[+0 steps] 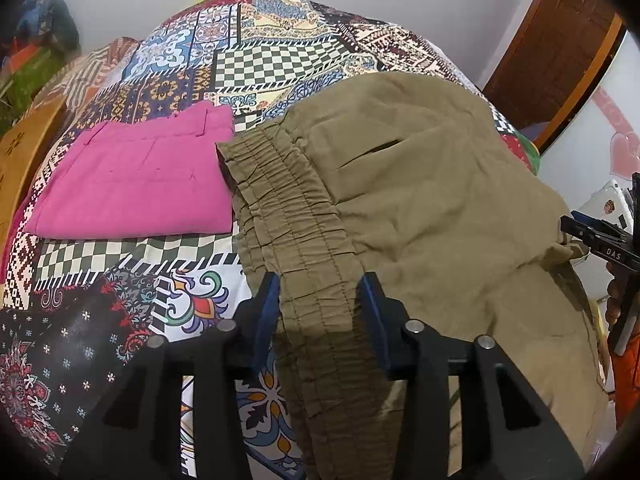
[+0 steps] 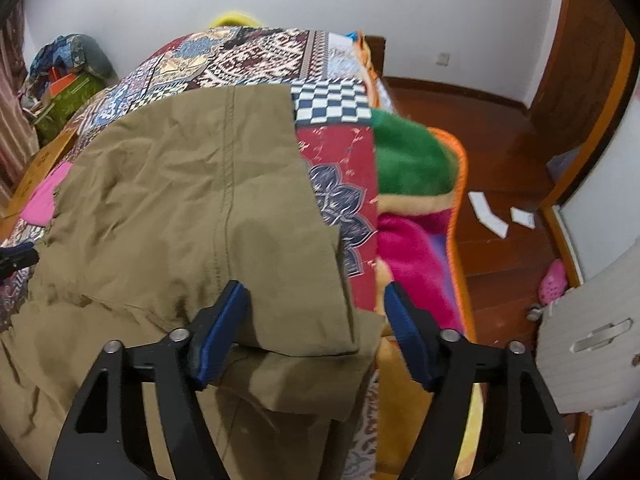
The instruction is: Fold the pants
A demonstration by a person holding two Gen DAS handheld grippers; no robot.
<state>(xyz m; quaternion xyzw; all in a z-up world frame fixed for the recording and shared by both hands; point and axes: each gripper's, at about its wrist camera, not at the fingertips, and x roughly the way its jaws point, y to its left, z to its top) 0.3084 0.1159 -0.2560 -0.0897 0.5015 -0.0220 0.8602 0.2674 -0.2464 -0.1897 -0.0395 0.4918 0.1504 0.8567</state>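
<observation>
on the left of the patchwork bedspread (image 1: pixel 256 64) lies a folded pink garment (image 1: pixel 136 184), flat and square, its right edge just beside the elastic waistband (image 1: pixel 288 208) of the khaki pants (image 1: pixel 420 200). the pants lie spread across the bed, waistband toward the pink garment, a slit pocket showing on the upper panel, the cloth rumpled and draping over the near edge. the left gripper (image 1: pixel 318 308) straddles the waistband where it hangs over that edge; its blue fingers (image 1: pixel 266 312) stand apart on either side of the gathered band, and whether the pads actually press on it cannot be told. further right, the right gripper (image 2: pixel 316 320) sits at the hem end of the pants (image 2: pixel 192 184) (a folded corner of leg lies between the fingers). its fingers (image 2: pixel 224 328) are well apart: the left pad rests against the cloth, the right one (image 2: pixel 404 328) stands clear of it over a fleece blanket (image 2: pixel 416 200) in green, pink and orange. beyond the blanket is a wooden floor (image 2: pixel 480 128) with two white paper scraps (image 2: pixel 488 216)
</observation>
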